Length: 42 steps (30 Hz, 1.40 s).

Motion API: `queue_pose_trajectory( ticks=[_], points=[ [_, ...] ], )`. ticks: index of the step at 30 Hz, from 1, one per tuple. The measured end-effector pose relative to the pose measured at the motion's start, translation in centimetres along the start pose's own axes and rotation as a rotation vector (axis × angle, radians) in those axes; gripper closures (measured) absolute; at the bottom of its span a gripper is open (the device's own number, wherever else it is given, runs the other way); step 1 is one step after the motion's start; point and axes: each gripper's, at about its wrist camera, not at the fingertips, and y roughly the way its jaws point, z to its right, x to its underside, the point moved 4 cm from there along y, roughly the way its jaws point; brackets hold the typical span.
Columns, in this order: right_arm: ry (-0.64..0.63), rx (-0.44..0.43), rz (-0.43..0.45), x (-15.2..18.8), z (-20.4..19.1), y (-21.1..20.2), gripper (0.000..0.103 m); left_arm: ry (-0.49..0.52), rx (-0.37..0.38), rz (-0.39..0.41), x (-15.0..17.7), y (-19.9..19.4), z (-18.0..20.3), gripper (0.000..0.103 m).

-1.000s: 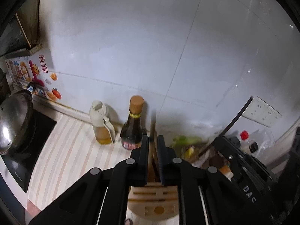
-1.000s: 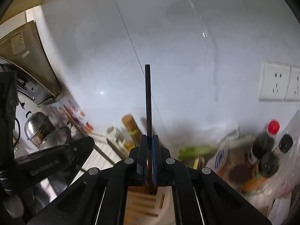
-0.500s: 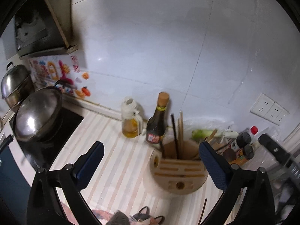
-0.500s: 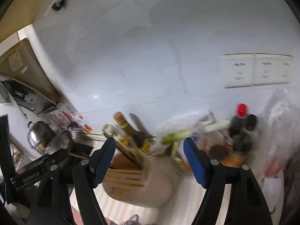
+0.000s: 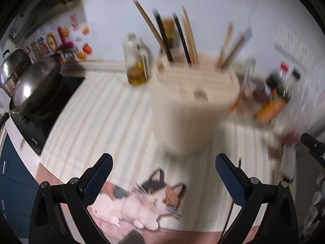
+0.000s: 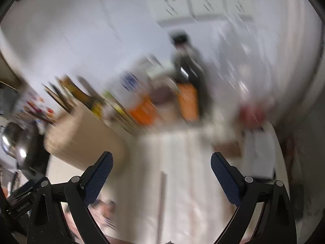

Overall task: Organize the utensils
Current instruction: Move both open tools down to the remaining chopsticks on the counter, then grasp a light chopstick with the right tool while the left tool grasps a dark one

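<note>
Striped countertop (image 5: pixel 105 111) against a white tiled wall (image 5: pixel 213 4), cat mat (image 5: pixel 142 201) at the near edge. Round wooden utensil holder (image 5: pixel 193 113) is seen mid-counter, blurred — chopsticks (image 5: pixel 187 34) stood upright in it. Oil bottle (image 5: pixel 137 61) just beside; wok (image 5: pixel 34 83) far left. Left gripper (image 5: pixel 163 172) and right gripper (image 6: pixel 161 168) are both spread wide, nothing held.

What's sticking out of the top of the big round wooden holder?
Chopsticks, dark and light wooden ones, stand in the holder, leaning different ways. Their lower ends are hidden inside it. Motion blur hides an exact count.

wall stickers (image 5: pixel 61 40) blurred; bottle labels (image 6: pixel 186 99) smeared; nothing legible
</note>
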Motion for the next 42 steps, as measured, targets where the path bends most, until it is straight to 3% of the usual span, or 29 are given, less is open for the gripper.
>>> queue_pose_trajectory(
  ticks=[5,11,12,17,19,22,25,29,31,32,34,36,37,39,40,42],
  points=[
    [0.034,0.083,-0.136,3.5,5.4,2.8,0.005,0.063,0.006,-0.113,3.7,3.8,4.2,0.000],
    [0.058,0.149,-0.212,5.2,9.9,4.7,0.005,0.163,0.010,-0.185,6.5,7.0,9.4,0.000],
    [0.057,0.161,-0.223,5.5,10.4,5.0,0.007,0.173,0.016,-0.194,6.8,7.3,10.0,0.000],
    [0.034,0.226,-0.293,6.9,12.8,7.4,0.034,0.253,0.037,-0.238,8.4,9.4,14.4,0.000],
    [0.036,0.235,-0.320,7.5,13.7,8.3,0.039,0.275,0.047,-0.247,8.8,9.9,15.5,0.000],
    [0.045,0.236,-0.358,8.3,14.8,9.2,0.045,0.305,0.061,-0.265,9.4,10.8,17.0,0.001],
    [0.039,0.242,-0.379,9.0,15.5,9.6,0.049,0.322,0.076,-0.271,9.9,11.0,18.0,0.010],
    [0.035,0.236,-0.404,9.8,16.1,9.9,0.049,0.335,0.099,-0.269,10.3,11.3,19.1,0.012],
    [0.034,0.235,-0.416,10.3,16.3,10.1,0.049,0.339,0.107,-0.272,10.6,11.5,19.3,0.020],
    [0.032,0.233,-0.422,10.5,16.3,10.4,0.049,0.342,0.105,-0.280,10.8,11.6,19.5,0.031],
    [0.023,0.235,-0.436,11.0,16.3,10.6,0.052,0.344,0.107,-0.297,11.2,11.9,19.8,0.043],
    [0.013,0.225,-0.448,11.5,16.0,10.9,0.059,0.345,0.107,-0.314,11.6,12.3,19.8,0.072],
    [0.002,0.234,-0.455,11.8,15.9,11.0,0.062,0.341,0.113,-0.317,11.7,12.4,19.8,0.073],
    [-0.036,0.268,-0.444,11.8,15.4,11.0,0.074,0.341,0.115,-0.313,11.8,12.3,19.5,0.096],
    [-0.039,0.269,-0.435,11.8,15.2,11.0,0.093,0.339,0.116,-0.317,11.9,12.3,19.3,0.098],
    [-0.014,0.249,-0.434,11.7,15.0,11.0,0.096,0.328,0.105,-0.316,12.0,12.1,18.2,0.099]
  ],
)
